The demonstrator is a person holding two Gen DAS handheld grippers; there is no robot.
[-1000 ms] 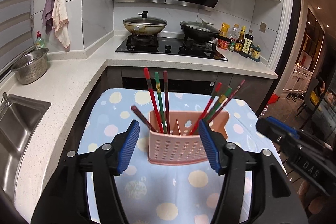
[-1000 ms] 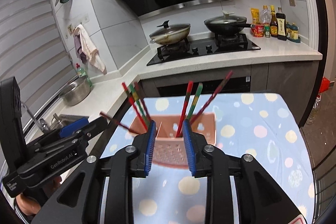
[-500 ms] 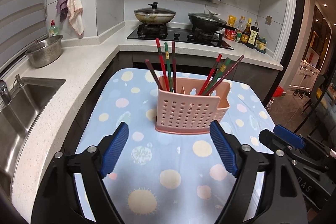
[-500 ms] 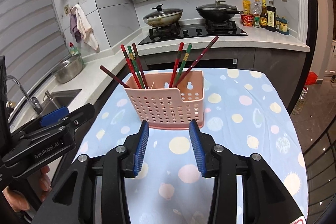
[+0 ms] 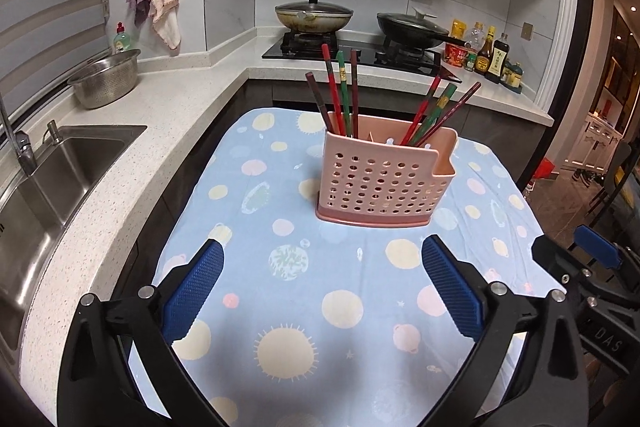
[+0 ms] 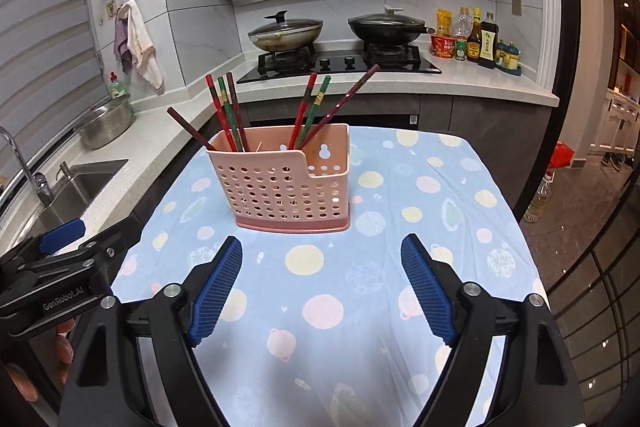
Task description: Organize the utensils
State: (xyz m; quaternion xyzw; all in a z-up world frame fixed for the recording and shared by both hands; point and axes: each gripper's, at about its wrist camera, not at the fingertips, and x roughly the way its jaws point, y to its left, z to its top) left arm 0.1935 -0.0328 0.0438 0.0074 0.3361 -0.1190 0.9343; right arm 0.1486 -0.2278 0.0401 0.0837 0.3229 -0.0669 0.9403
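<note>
Table [image 5: 248,187] with a blue dotted cloth [image 6: 460,195] sits under both grippers. Pink perforated holder [image 5: 380,179] stands upright on the cloth, ahead of the left gripper [image 5: 322,277] and slightly to its right, well apart from the pads; ahead of the right gripper [image 6: 322,273] and slightly to its left. Left gripper: jaws wide, nothing between them. Right gripper: jaws wide, empty too. Chopsticks [image 6: 226,111] stand in the holder in two bunches: four in the left compartment, one of these tilted far left, and three [image 6: 320,107] leaning right in the right compartment.
</note>
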